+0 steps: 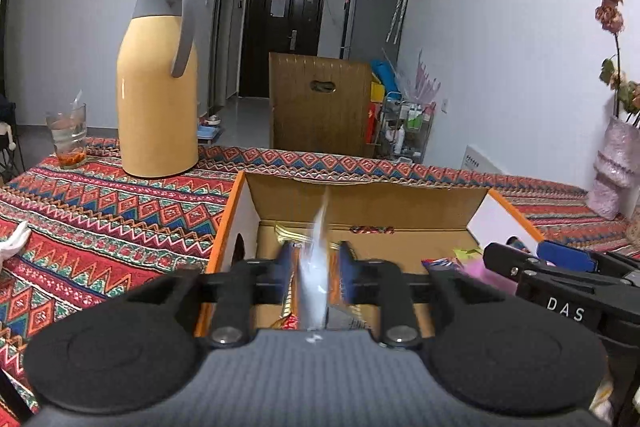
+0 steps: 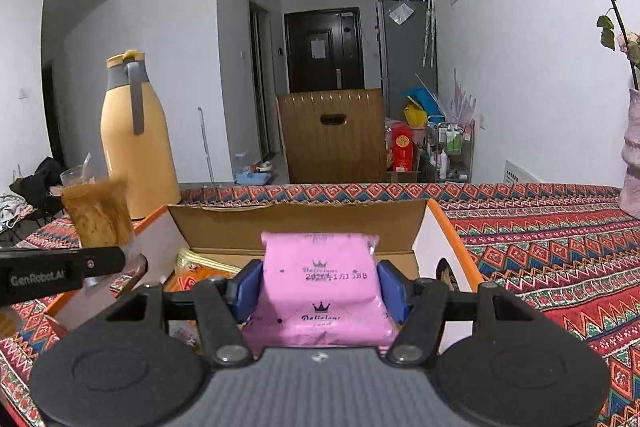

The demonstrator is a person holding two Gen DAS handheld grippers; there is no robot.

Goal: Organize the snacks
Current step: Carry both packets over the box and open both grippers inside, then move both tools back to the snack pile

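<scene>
Above the cardboard box (image 2: 224, 227), the right tongs (image 2: 318, 287) grip a pink packet (image 2: 320, 291); the left tongs (image 1: 314, 267) clamp a clear-wrapped snack (image 1: 314, 279) (seen edge-on).

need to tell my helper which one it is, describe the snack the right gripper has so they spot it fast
Find the open cardboard box with orange edges on the patterned tablecloth, in front of the yellow thermos jug. Over it, the right gripper pinches a pink snack packet between blue fingers. It alone is plain pink, printed with small dark crowns.
</scene>
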